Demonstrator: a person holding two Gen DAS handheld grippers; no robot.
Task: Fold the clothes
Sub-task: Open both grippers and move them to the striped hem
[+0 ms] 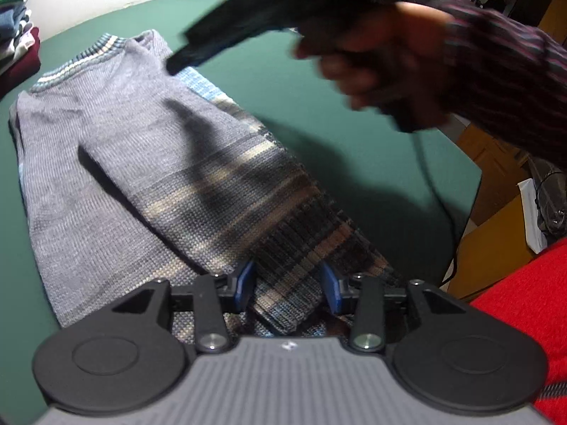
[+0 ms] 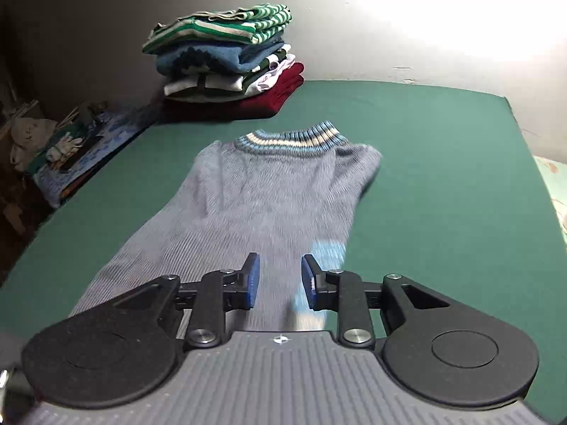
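Left wrist view, far left: a stack of folded clothes [image 1: 16, 17] sits at the back corner of the green surface [image 1: 319, 113], partly cut by the frame edge. Next to it, well apart, lies the grey knit sweater [image 1: 117, 148], flat on the surface, striped collar [image 1: 78, 62] pointing toward the wall. One sleeve [image 1: 248, 191] is folded across the body, its banded cuff running down toward the camera.

Left claw [image 1: 287, 285]: blue pads set apart, the sleeve's cuff lying between them. Jaws stand open, not pinching the knit; whether the pads touch it cannot be told.

Right of centre, above the sweater: the right claw [image 1: 177, 58], dark and motion-blurred, held in a person's hand [image 1: 375, 63] with a striped shirt sleeve [image 1: 503, 71] behind it. A shadow falls across the sweater beneath. Far right: cardboard boxes [image 1: 496, 184] past the surface edge, red cloth [image 1: 524, 318] in the near corner.

Right wrist view, left side: clutter on a low ledge [image 2: 71, 152] beside the surface. The folded stack [image 2: 226, 60], green-striped piece on top, dark red at the bottom, stands at the back against the wall. Centre: the sweater, collar away, body running toward the camera; the image is smeared with motion. The right claw's jaws stand apart above the sweater's lower body, gripping nothing.
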